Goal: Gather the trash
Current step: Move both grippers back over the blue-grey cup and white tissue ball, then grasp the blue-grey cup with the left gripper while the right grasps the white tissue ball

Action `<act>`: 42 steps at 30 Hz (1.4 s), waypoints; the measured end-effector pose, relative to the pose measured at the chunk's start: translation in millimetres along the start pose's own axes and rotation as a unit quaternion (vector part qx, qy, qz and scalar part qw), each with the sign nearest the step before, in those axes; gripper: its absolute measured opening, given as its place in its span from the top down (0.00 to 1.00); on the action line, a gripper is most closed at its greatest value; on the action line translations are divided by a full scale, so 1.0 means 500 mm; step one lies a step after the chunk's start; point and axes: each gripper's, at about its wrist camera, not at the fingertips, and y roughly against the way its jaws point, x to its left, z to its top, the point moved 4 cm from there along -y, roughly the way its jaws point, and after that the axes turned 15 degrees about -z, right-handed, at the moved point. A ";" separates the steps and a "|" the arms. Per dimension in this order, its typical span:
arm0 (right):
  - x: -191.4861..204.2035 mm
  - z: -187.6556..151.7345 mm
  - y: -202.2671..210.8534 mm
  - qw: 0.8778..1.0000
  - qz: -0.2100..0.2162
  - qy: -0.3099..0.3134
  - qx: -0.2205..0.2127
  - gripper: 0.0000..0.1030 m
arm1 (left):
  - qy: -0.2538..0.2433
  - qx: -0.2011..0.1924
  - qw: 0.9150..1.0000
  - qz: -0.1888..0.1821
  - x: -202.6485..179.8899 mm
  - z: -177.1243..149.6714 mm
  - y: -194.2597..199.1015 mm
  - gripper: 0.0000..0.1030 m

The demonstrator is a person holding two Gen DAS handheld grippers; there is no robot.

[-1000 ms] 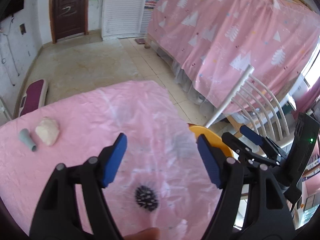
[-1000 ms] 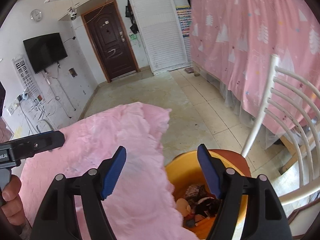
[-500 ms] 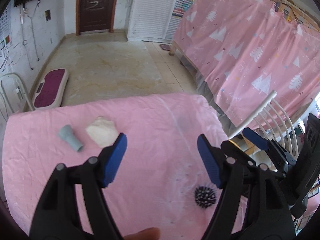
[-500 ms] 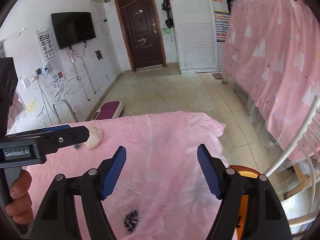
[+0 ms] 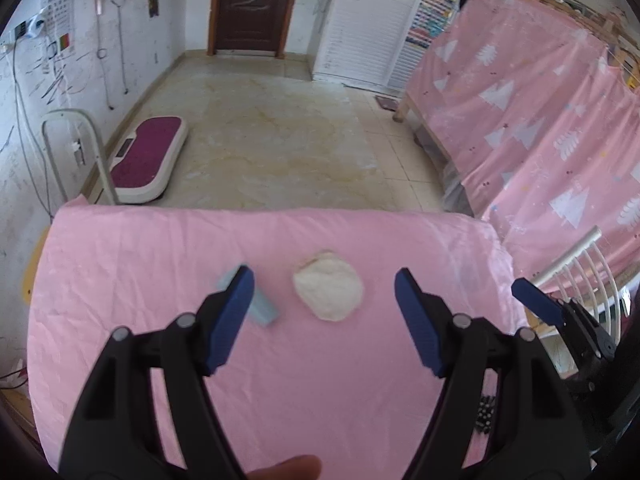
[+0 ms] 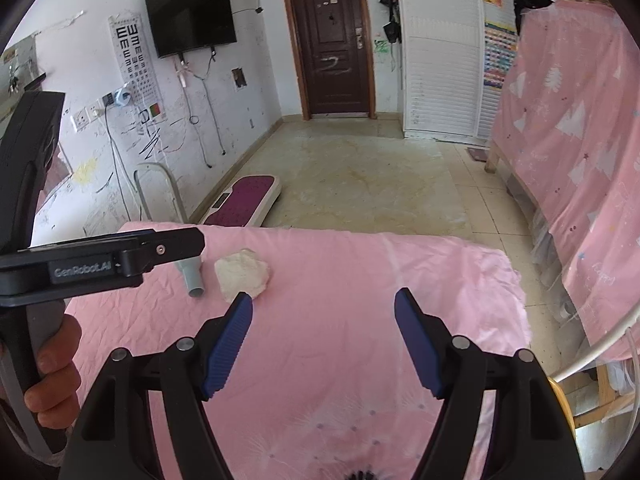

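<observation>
We hold the left gripper (image 5: 324, 312) above the pink desk (image 5: 160, 248), fingers wide and empty; the right gripper (image 6: 323, 340) likewise; a crumpled white wad (image 5: 328, 296) lies ahead between the left fingers, beside a grey tube (image 5: 264, 308); the wad looks light, soft, compressible; we judge a pinch across its middle best.

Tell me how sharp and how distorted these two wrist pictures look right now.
Left wrist view: strong fisheye bending, dark corners, the white wad slightly soft, even daylight. Right wrist view: same curved edges, sharper, with the eye chart readable and the wad crisp.
</observation>
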 end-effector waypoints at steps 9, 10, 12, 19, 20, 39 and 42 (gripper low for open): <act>0.076 0.017 -0.046 0.999 0.030 0.042 0.014 0.38 | 0.031 0.009 0.997 0.073 0.083 0.008 -0.017 0.32; 0.082 0.015 -0.049 0.998 0.033 0.046 0.016 0.38 | 0.038 0.013 0.996 0.085 0.094 0.006 -0.022 0.32; 0.098 0.013 -0.059 0.997 0.040 0.056 0.019 0.38 | 0.048 0.021 0.994 0.098 0.113 0.007 -0.031 0.32; 0.158 0.007 -0.090 0.992 0.070 0.102 0.027 0.38 | 0.063 0.050 0.990 0.117 0.146 0.006 -0.069 0.37; 0.166 0.007 -0.095 0.991 0.072 0.107 0.027 0.38 | 0.063 0.052 0.990 0.117 0.148 0.004 -0.073 0.40; 0.216 0.015 -0.178 0.989 0.079 0.115 0.045 0.64 | 0.063 0.055 0.992 0.095 0.164 0.005 -0.084 0.71; 0.216 0.015 -0.177 0.989 0.078 0.115 0.042 0.65 | 0.071 0.053 0.992 0.087 0.173 0.004 -0.078 0.71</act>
